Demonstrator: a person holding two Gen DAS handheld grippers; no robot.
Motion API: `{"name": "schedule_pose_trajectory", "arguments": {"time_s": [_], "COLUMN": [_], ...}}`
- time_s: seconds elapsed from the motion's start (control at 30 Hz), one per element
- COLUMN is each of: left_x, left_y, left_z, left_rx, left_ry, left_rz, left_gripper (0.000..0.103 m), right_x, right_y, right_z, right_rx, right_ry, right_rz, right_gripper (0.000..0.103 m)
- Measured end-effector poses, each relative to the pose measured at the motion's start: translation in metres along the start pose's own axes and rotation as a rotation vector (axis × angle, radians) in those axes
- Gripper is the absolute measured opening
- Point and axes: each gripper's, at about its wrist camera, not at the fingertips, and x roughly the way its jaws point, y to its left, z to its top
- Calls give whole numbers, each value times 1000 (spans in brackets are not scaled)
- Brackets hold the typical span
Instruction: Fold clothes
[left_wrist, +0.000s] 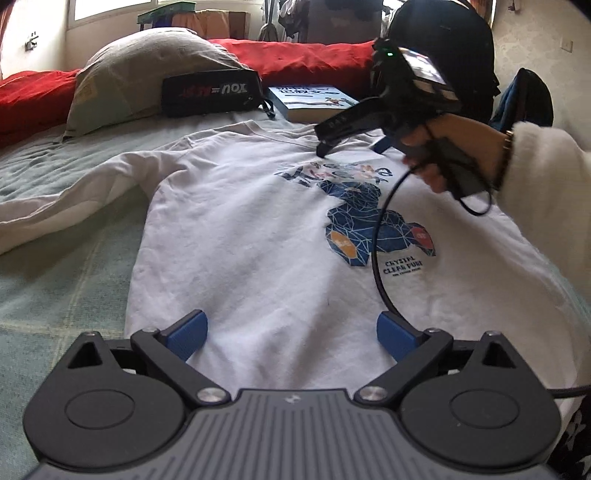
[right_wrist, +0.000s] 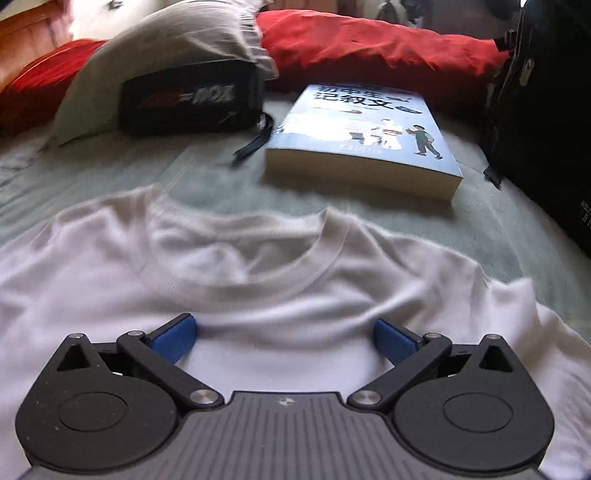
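Observation:
A white long-sleeved shirt with a blue graphic print lies flat, front up, on the bed. Its left sleeve stretches out to the side. My left gripper hovers open over the shirt's lower part, with only flat cloth showing between its blue pads. A hand in a fluffy white sleeve holds my right gripper just below the neckline. In the right wrist view that gripper stands wide open over the chest of the shirt, below the round collar, gripping nothing.
Beyond the collar lie a blue paperback book and a black zip pouch. Behind them are a grey pillow and a red blanket. A black backpack stands at the right. The bed has a pale green cover.

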Motion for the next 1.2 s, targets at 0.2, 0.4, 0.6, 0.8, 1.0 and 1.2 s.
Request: {"name": "schedule_pose_trajectory", "arguments": {"time_s": [0.2, 0.4, 0.6, 0.8, 1.0, 1.2], "left_x": [0, -11, 4, 70, 150, 197], "left_y": [-2, 1, 5, 22, 57, 78], "left_z": [3, 19, 78, 150, 173, 202], "left_rx": [13, 9, -43, -183, -338, -369], "left_ry": [14, 22, 13, 70, 161, 87], "left_rz": [8, 31, 36, 11, 9, 83], "left_gripper": [99, 99, 99, 99, 99, 100], "right_x": [-23, -88, -93, -81, -91, -92], "right_y": [-11, -24, -17, -17, -23, -22], "right_z": [-3, -48, -85, -91, -106, -107], "right_rx": [25, 64, 32, -19, -78, -91], "right_ry": [7, 25, 16, -70, -103, -98], "right_rz": [42, 152, 170, 183, 217, 203], "right_gripper": [103, 103, 103, 103, 103, 103]}}
